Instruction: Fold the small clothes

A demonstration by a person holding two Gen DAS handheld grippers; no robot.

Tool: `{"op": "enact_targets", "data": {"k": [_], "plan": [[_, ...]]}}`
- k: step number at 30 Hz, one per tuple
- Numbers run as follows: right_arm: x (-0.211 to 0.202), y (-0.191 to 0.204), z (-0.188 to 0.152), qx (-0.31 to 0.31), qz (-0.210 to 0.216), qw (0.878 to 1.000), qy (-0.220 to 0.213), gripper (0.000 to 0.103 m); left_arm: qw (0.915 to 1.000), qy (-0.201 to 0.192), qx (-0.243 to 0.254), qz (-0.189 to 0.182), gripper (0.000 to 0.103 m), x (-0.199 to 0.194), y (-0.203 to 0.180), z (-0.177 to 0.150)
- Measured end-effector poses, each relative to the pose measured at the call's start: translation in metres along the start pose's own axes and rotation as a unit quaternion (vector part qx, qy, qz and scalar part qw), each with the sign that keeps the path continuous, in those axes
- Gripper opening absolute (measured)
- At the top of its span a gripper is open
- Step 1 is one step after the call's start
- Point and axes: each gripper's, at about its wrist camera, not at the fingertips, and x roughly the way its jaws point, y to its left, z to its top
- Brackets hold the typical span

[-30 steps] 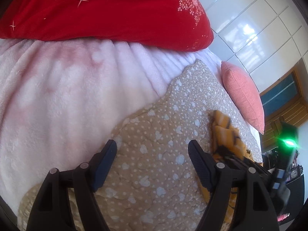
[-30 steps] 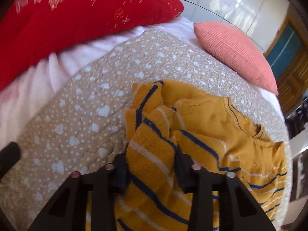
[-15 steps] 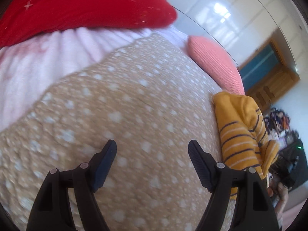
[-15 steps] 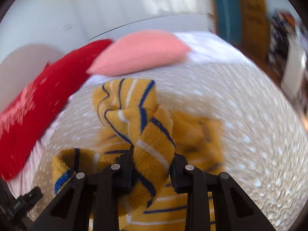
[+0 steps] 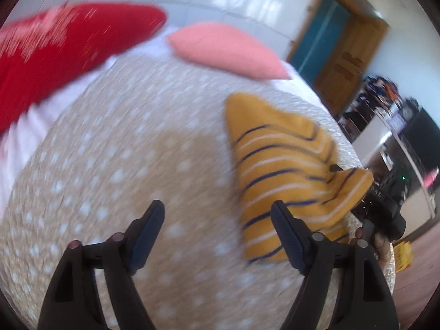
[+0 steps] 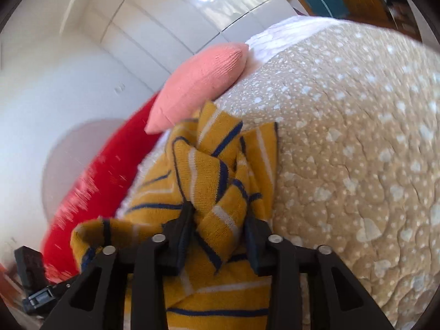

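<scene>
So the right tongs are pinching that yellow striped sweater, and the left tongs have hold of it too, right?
Only half right. The right tongs are shut on the yellow striped sweater, as the right wrist view shows. But the left wrist view shows the left tongs open and holding nothing, above the spotted bedspread, with the sweater lying just beside the right-hand finger.

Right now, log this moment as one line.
left gripper: open, above quilt | right gripper: shut on striped sweater, bunched | fold: not done
</scene>
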Motion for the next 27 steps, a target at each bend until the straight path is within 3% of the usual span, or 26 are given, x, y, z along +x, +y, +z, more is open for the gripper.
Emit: {"op": "enact_targets", "data": {"k": [4,7,10,11,12,13,14,16,21,24,26,27], "plan": [[-0.022,-0.022,0.021,0.069,0.024,0.996,-0.05,0.045,0.9955,-0.023,0.089,-0.022,0.084,0.009,-0.074,0.005],[-0.023,-0.037,0.024,0.113,0.048,0.991,-0.052,0.048,0.9816,-0.026,0.188,-0.021,0.085,0.029,-0.134,-0.006],[-0.013,-0.042,0.026,0.123,0.065,0.99,-0.026,0.049,0.9572,-0.03,0.285,0.044,0.084,0.058,-0.176,-0.024],[-0.007,-0.04,0.027,0.12,0.07,0.99,-0.014,0.049,0.9483,-0.032,0.307,0.075,0.078,0.068,-0.183,-0.03],[-0.002,-0.037,0.029,0.112,0.076,0.991,0.001,0.049,0.9463,-0.023,0.312,0.082,0.041,0.074,-0.186,-0.032],[0.003,-0.029,0.031,0.096,0.077,0.992,0.015,0.049,0.9491,0.001,0.306,0.076,0.01,0.08,-0.185,-0.032],[0.007,-0.022,0.033,0.081,0.073,0.994,0.021,0.049,0.9561,0.026,0.284,0.069,0.011,0.084,-0.181,-0.032],[0.013,-0.003,0.041,0.036,0.055,0.998,0.026,0.049,0.9646,0.03,0.256,0.058,0.008,0.082,-0.174,-0.034],[0.033,0.045,0.052,-0.092,-0.008,0.995,0.034,0.049,0.9721,0.045,0.224,0.051,0.007,0.081,-0.17,-0.049],[0.045,0.05,0.042,-0.131,-0.046,0.99,0.04,0.05,0.9748,0.048,0.211,0.053,0.007,0.078,-0.17,-0.054],[0.049,0.045,0.039,-0.129,-0.037,0.99,0.05,0.029,0.9752,0.051,0.209,0.053,0.007,0.078,-0.174,-0.057],[0.047,0.043,0.041,-0.122,-0.029,0.991,0.045,0.025,0.9755,0.059,0.207,0.046,0.0,0.078,-0.176,-0.061]]}}
